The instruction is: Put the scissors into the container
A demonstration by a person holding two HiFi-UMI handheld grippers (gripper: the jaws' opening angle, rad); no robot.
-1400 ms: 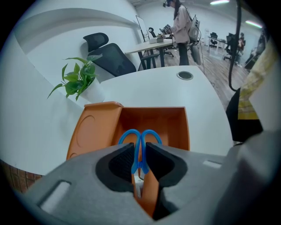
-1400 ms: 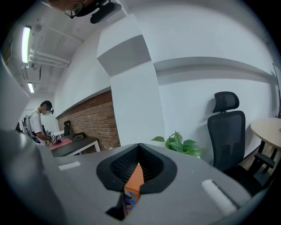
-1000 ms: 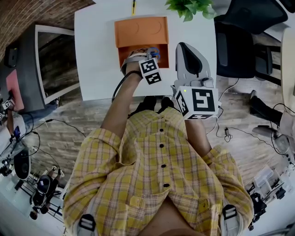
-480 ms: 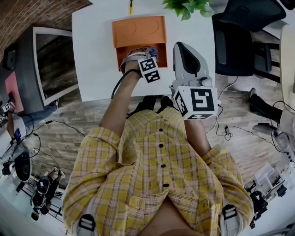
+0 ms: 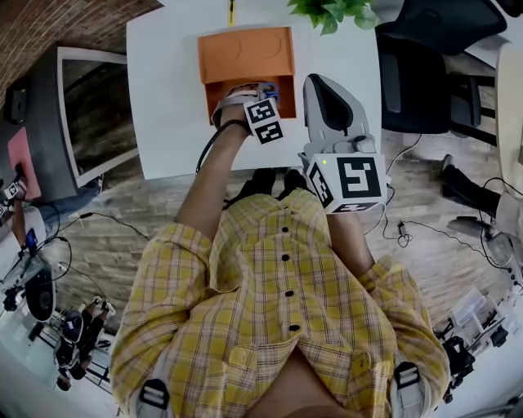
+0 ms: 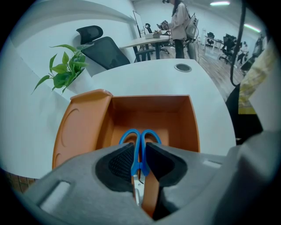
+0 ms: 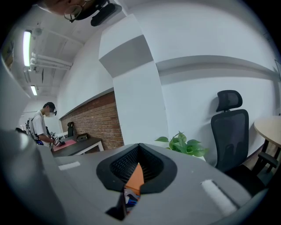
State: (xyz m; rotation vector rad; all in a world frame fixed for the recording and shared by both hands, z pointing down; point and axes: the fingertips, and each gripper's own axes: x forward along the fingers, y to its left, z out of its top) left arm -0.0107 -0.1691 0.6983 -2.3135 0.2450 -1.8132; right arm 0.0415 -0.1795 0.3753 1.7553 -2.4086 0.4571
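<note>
Blue-handled scissors hang handle-first between the pads of my left gripper, which is shut on them just below the loops. They hover over the open box of the orange container, whose flat lid lies to the left. In the head view the left gripper reaches over the container with a bit of the blue scissors showing. My right gripper hangs beside the container on the right, shut with nothing in it.
The container stands on a white table with a potted plant at the far right corner and a yellow pencil at the far edge. A black office chair stands to the right, a dark desk to the left.
The left gripper with the scissors has edged slightly farther over the container. The right gripper has hardly moved.
</note>
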